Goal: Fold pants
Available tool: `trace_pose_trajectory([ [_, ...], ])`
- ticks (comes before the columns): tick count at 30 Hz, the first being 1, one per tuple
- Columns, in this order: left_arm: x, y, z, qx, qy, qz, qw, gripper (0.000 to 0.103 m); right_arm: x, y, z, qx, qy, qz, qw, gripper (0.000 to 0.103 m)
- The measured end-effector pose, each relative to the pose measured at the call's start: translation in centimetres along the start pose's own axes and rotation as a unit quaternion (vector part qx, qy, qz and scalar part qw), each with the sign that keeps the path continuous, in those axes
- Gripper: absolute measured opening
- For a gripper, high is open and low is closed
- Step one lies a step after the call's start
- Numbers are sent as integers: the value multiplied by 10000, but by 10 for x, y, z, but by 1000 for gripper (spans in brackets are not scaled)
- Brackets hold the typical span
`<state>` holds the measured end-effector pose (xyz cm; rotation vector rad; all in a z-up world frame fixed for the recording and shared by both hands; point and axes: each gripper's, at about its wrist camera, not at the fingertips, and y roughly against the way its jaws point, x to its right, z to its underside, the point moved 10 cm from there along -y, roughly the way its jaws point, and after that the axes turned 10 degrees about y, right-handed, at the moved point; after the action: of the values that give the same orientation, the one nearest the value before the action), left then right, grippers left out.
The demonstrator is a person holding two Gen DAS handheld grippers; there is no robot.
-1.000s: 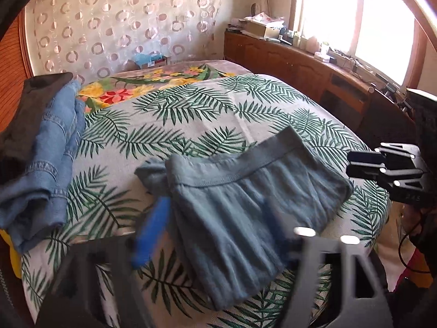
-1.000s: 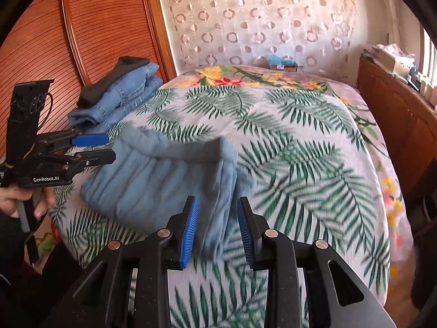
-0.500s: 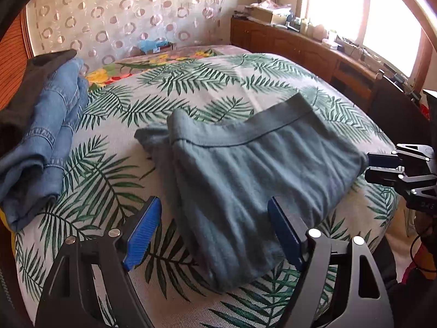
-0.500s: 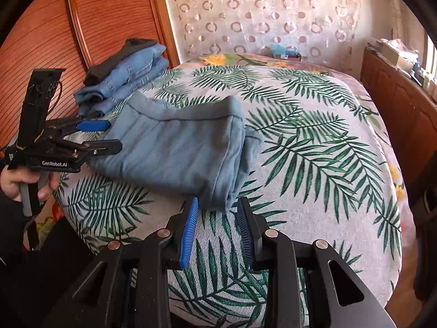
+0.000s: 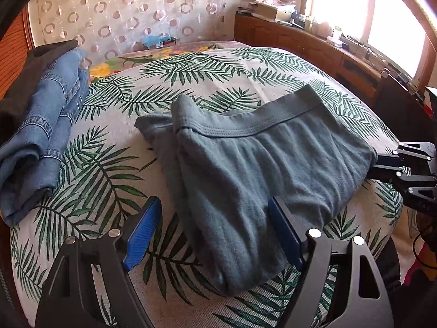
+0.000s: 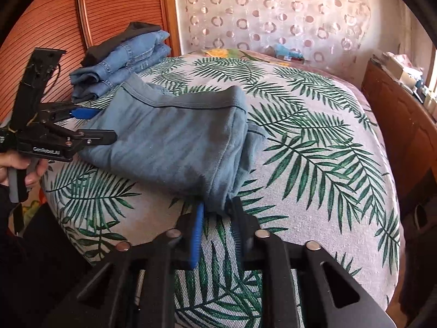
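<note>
Grey-blue pants (image 5: 254, 169) lie folded on the leaf-print bed (image 5: 103, 169); they also show in the right wrist view (image 6: 174, 142). My left gripper (image 5: 214, 227) is open, its blue-padded jaws standing either side of the fold's near end without gripping it. It also shows in the right wrist view (image 6: 92, 127) at the pants' left edge. My right gripper (image 6: 217, 214) is narrowed at the fold's near corner; whether it pinches the cloth is unclear. It also shows in the left wrist view (image 5: 382, 165) at the pants' right edge.
A stack of folded blue jeans with a dark garment on top (image 5: 38, 120) lies at the bed's left side, also in the right wrist view (image 6: 123, 60). A wooden cabinet (image 5: 314, 46) runs along the window. A curtain (image 6: 273, 13) hangs behind the bed.
Both grippers have moved in toward the pants. The left jaws have come down around the fold's near end. The right jaws have reached the corner of the cloth.
</note>
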<state>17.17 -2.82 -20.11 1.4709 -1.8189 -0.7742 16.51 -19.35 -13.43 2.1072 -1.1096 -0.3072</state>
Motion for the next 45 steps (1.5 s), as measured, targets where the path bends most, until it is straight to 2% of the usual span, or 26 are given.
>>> trace_pose_trajectory([
  [6,1,0,1,7,18,50,10000,81,8,11,-2,127,67,141,9998,6],
  [10,-1,-1,1,29,68,111,9999,81,5,7,5,35,56,127,9999,6],
  [16,-1,0,2,79,135,179,9997,81,8,11,5,-13,-179,-107,9998,6],
  [20,-1,1,2,140,142,195,9996,81,18,20,6,23,-250,61,9997,7],
  [25,-1,2,3,238,146,204,9994,82,27,35,-2,217,-372,249,9988,18],
  [28,-1,2,3,281,152,216,9993,82,31,32,-11,353,-476,260,9979,43],
  [30,-1,2,4,312,147,216,9992,82,31,24,-17,392,-613,160,9972,53],
  [35,-1,3,3,328,149,224,9991,82,34,-5,-36,319,-820,34,9961,57],
  [37,-1,3,3,329,151,229,9991,82,38,-14,-43,291,-782,207,9963,57],
  [41,-1,3,3,330,150,222,9991,83,39,-34,-46,144,-944,-11,9954,57],
  [45,-1,3,3,320,145,226,9991,83,39,-45,-44,36,-878,53,9961,57],
])
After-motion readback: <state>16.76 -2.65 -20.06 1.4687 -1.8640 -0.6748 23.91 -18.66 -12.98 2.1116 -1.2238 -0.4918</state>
